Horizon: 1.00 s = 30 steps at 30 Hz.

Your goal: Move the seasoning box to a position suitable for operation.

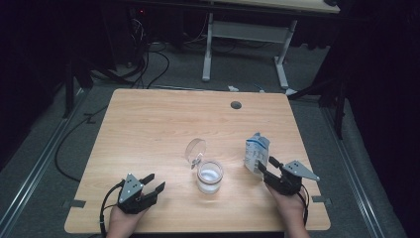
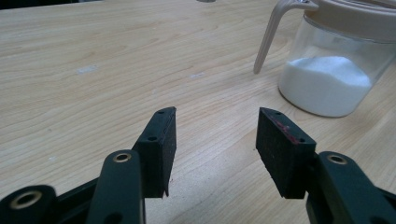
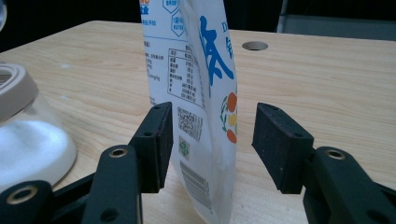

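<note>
On the wooden table [image 1: 148, 124], near its front edge, I have both grippers resting low with a glass jar [image 1: 210, 177] between them. My right gripper [image 1: 264, 167] sits at the right side, its jaws standing wide with the white and blue pouch [image 1: 257, 151] upright between them. Through the right gripper view the pouch [image 3: 196, 93] stands in the gap; the left pad [image 3: 159, 144] is just beside its printed face, and the right pad [image 3: 280, 144] is clearly apart from it, so nothing is gripped. My left gripper [image 1: 153, 182] lies at the front left, also spread wide and holding nothing; its own view shows bare wood between the pads [image 2: 159, 149].

The jar holds white powder [image 2: 327, 84] in its lower part and wears a beige collar with a thin handle [image 2: 266, 42]. Its clear round lid [image 1: 195, 150] is flipped up behind it, towards the table's middle. A round cable hole [image 1: 236, 105] sits near the far edge.
</note>
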Motion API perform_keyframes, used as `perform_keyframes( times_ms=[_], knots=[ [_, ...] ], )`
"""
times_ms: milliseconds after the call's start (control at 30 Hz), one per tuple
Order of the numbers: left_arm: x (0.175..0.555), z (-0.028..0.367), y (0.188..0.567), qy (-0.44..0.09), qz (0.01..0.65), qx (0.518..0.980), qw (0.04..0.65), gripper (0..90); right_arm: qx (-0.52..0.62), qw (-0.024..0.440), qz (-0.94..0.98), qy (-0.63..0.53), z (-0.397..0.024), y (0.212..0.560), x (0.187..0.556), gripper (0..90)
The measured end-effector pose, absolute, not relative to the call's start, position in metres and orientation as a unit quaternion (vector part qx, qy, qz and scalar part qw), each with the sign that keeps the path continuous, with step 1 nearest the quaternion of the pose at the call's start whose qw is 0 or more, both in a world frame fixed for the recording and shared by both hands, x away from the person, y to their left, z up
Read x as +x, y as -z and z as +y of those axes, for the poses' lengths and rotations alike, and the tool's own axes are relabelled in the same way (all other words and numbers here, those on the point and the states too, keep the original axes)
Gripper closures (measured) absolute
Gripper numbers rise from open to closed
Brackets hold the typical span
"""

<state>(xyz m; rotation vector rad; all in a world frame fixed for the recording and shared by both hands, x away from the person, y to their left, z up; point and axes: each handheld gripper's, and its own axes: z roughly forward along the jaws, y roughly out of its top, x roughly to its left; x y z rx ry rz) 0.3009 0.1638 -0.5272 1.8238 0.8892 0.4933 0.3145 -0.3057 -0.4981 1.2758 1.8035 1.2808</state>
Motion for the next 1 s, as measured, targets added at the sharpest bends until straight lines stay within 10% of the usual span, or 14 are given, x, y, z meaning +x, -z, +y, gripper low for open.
perform_keyframes(
  times_ms=[1000],
  knots=[
    [0.306, 0.153, 0.523, -0.206, 0.384, 0.747, 0.502, 50.6, 0.439, 0.304, 0.711, -0.458, -0.284, 0.495, 0.27, 60.2]
  ],
)
